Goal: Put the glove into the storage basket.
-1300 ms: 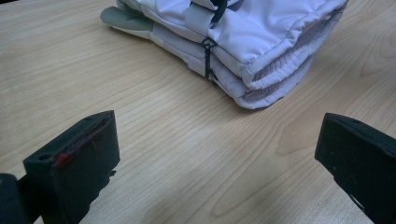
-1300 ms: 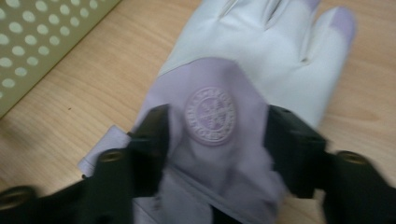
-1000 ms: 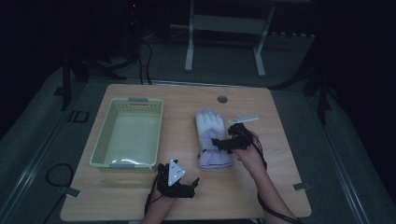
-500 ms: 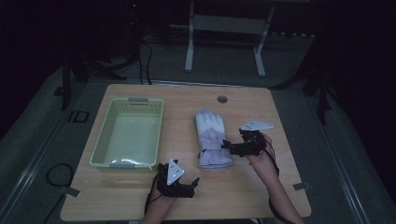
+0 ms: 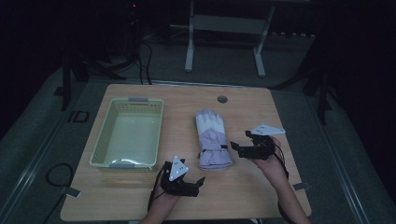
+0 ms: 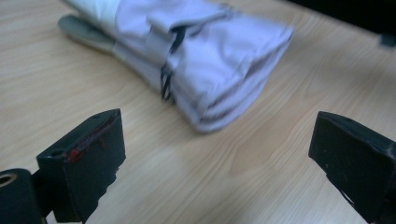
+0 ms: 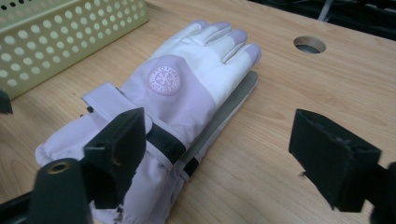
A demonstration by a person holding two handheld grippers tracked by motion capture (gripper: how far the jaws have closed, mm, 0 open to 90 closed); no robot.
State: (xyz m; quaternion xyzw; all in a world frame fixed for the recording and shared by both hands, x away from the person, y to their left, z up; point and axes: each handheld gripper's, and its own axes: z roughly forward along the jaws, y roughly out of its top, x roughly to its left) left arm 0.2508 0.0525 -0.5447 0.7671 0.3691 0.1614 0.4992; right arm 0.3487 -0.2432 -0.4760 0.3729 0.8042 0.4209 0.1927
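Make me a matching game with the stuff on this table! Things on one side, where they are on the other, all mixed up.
Things:
1. pale green perforated plastic basket
2. lilac and white padded winter glove
3. round hole in the wooden tabletop
4. right gripper

Places:
A. just right of the glove's cuff, jaws open
B. near the table's far edge
C. left part of the table
D. middle of the table, lying flat

Pairs: 1-C, 2-D, 3-B, 4-A

The round pale emblem [image 7: 164, 80] on the back of the glove [image 7: 187, 93] carries lettering too small to read.
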